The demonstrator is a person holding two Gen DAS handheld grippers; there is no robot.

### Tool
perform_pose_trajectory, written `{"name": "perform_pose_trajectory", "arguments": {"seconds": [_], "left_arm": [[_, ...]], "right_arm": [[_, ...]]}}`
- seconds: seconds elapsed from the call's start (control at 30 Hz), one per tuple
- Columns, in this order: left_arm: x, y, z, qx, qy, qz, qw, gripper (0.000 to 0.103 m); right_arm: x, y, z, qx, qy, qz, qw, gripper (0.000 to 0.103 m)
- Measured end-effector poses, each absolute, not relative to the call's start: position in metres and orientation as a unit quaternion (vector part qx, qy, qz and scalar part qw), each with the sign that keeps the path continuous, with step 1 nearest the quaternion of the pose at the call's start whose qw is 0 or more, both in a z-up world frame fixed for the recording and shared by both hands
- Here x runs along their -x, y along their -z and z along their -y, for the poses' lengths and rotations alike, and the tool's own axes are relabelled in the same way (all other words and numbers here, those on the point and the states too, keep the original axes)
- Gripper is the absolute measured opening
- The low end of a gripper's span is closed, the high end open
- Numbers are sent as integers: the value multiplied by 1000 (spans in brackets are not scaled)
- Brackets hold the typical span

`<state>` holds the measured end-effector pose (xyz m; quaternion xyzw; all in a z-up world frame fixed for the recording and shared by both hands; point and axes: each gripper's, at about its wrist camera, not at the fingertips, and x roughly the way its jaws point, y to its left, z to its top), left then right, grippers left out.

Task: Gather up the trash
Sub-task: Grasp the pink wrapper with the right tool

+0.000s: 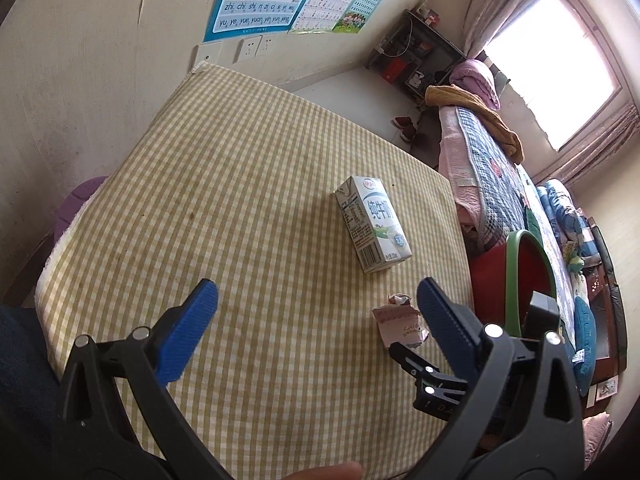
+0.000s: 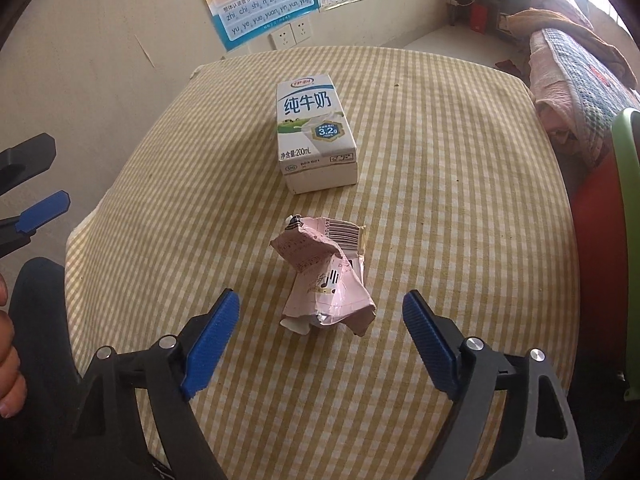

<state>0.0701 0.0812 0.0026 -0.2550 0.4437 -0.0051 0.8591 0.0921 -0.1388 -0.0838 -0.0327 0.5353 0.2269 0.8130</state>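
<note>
The right claw hangs spread over the desk with the crumpled pink carton just ahead between its 2 pads, untouched, seemingly lined up to pinch; the milk box lies beyond; the left claw, spread and empty, waits beside.

tablecloth: yellow-white check | carton: white (blue lettering) | wrapper: pink

We look steeply down from both wrists, close over the checked worktop; both views share the milk carton and crumpled pink carton, nearest the right camera.
</note>
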Motion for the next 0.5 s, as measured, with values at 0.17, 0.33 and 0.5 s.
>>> {"name": "perform_pose_trajectory", "arguments": {"seconds": [0.17,0.33,0.5], "left_arm": [[-74,5,-79,255,7,-453,854,97],[-81,11,-74,252,9,-461,851,97],[-91,14,-64,242,14,-470,849,97]], "right_arm": [[-99,98,139,28,-220,-552,804,66],[-103,102,141,28,-217,-555,803,40],[-108,97,150,13,-221,-553,803,34]]}}
